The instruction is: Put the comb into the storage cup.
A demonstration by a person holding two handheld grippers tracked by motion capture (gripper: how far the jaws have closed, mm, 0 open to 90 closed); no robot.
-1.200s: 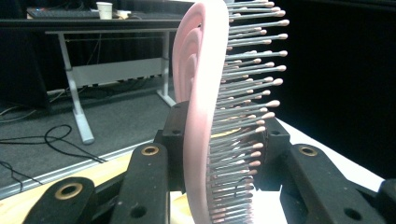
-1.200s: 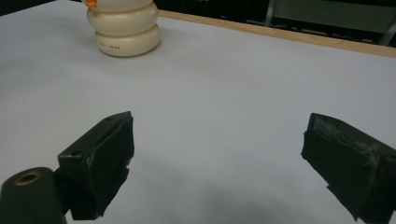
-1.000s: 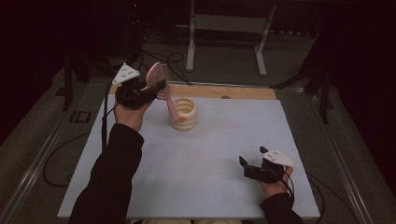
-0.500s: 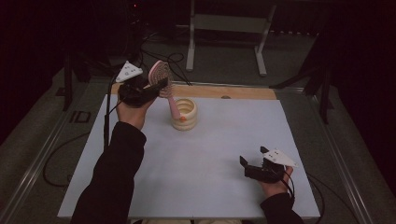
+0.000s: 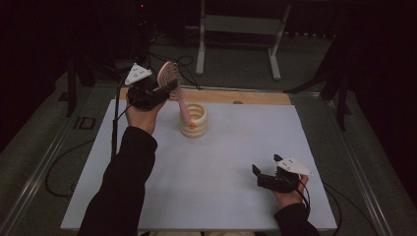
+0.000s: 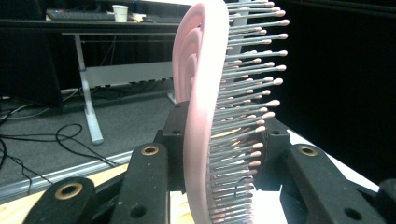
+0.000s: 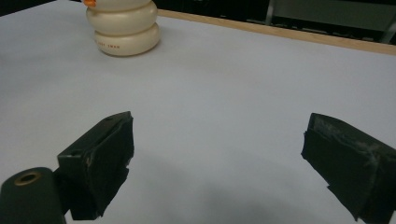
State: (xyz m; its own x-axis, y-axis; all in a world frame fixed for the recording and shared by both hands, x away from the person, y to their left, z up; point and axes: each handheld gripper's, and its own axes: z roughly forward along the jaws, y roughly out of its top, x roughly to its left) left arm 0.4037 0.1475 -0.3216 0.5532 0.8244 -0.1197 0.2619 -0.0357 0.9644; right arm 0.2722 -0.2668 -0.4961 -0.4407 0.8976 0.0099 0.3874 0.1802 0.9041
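At the far left of the tabletop (image 5: 231,162), the left hand-held gripper (image 5: 164,91) is clamped on the head of a pink hairbrush (image 5: 171,78), raised, handle slanting down into a cream ringed holder (image 5: 193,120). Near right, the right hand-held gripper (image 5: 256,173) rests low, jaws apart, nothing between them.

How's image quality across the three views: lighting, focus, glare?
High view: white table evenly lit, surroundings near black, slightly soft. Left gripper view: pink hairbrush held in the left claw, close and fairly sharp, floor behind lit, right side black. Right gripper view: right claw open, its fingers soft-edged; cream ribbed holder clear; soft shadow beneath, no glare.
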